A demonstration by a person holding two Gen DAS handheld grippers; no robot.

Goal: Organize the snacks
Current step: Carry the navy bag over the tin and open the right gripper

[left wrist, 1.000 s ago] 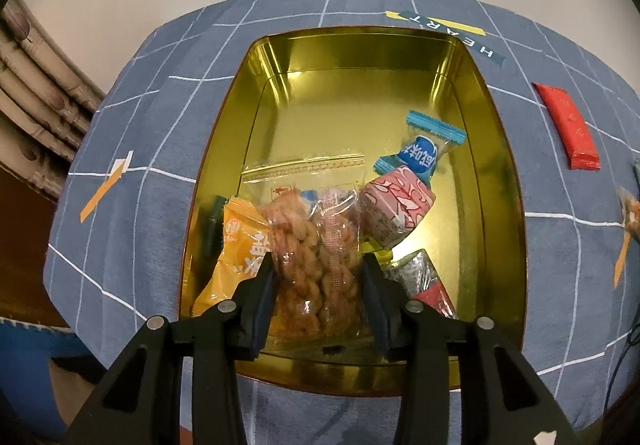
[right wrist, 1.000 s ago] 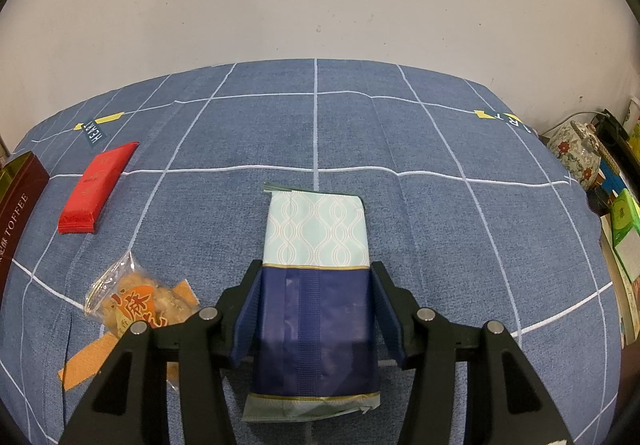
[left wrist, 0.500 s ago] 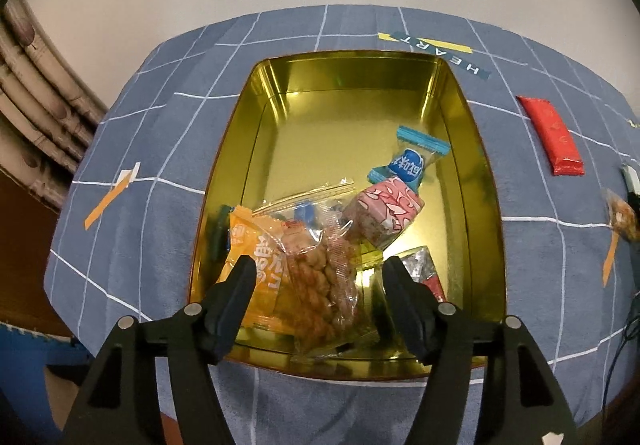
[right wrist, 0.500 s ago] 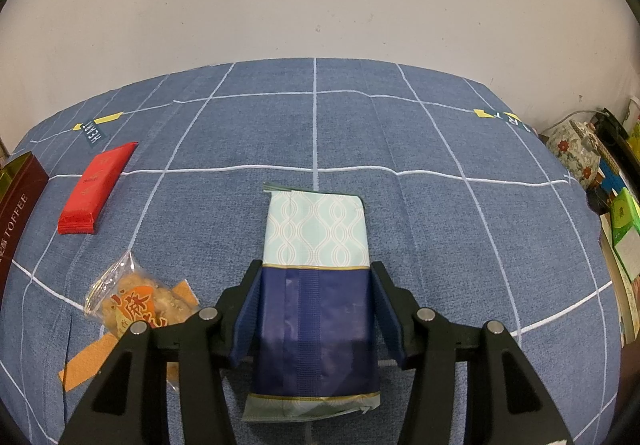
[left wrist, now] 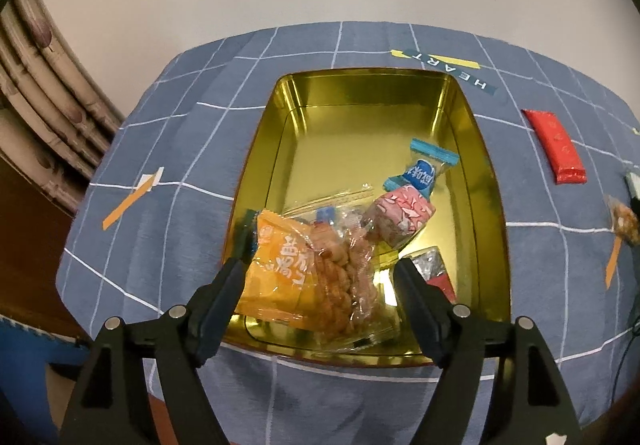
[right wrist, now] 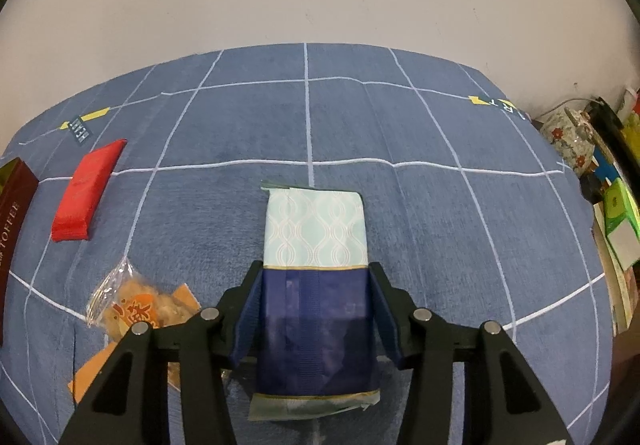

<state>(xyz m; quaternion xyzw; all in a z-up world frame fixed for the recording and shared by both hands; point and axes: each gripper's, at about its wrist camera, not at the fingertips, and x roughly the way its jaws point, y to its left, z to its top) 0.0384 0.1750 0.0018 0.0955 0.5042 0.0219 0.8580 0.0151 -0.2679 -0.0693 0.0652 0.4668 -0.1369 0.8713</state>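
Note:
A gold tin (left wrist: pixel 494 205) stands on the blue checked cloth and holds a clear bag of peanuts (left wrist: pixel 348 285), an orange packet (left wrist: pixel 280 265), a pink packet (left wrist: pixel 400 213), a blue candy (left wrist: pixel 424 173) and a silver-red packet (left wrist: pixel 434 269). My left gripper (left wrist: pixel 318 265) hangs over the tin's near end. Its jaws are opening, and both stand apart from the peanut bag lying between them. My right gripper (right wrist: pixel 315 269) is closing on a navy and mint packet (right wrist: pixel 316 229) that lies flat on the cloth, with the pads against its long sides.
A red bar (right wrist: pixel 88 189) and a clear bag of fried snacks (right wrist: pixel 136 309) lie left of the right gripper. The tin's brown outer wall (right wrist: pixel 12 213) shows at the left edge. A floral teapot (right wrist: pixel 570 141) and clutter stand past the table's right edge.
The left jaws spread and let go of the peanut bag, which dropped onto the orange packet in the tin. The left gripper drew back slightly. The right view looks the same.

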